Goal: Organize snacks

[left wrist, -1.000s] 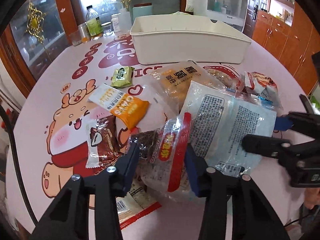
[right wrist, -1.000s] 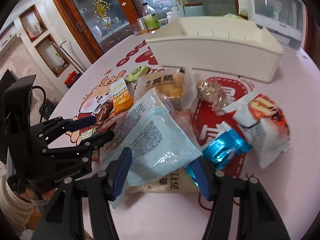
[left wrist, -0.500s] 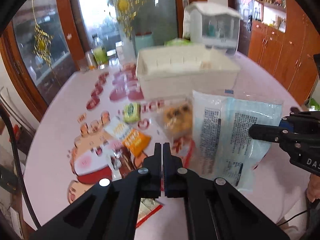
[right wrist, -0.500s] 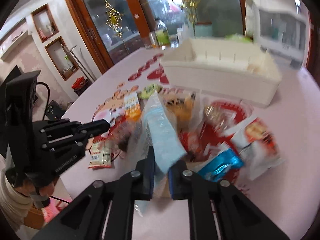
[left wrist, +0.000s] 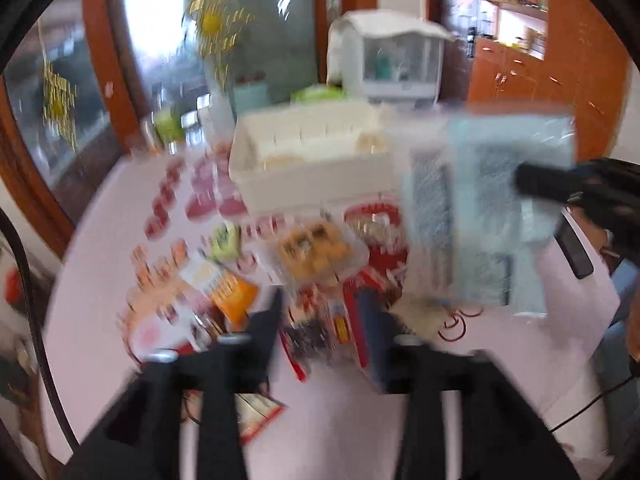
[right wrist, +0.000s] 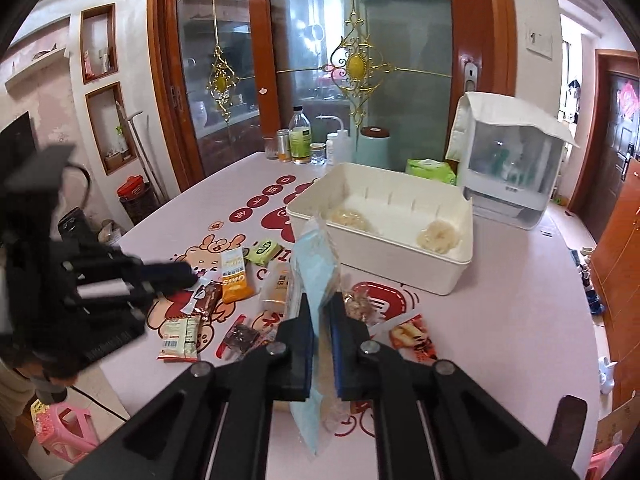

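Blurred table [left wrist: 500, 360], right gripper [right wrist: 320, 320] clamping blue packet [right wrist: 316, 272], left gripper [left wrist: 324, 312] spread apart.

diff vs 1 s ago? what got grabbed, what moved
The right tongs, open around the light blue packet a second ago, have shut on it and lifted it off the pile toward the white bin. The left tongs closed empty half a second ago and are open again above the red-striped bag. Bin, orange oats bar and green packet stayed put.

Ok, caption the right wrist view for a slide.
Right gripper holds a blue packet above scattered snacks, facing the white bin.
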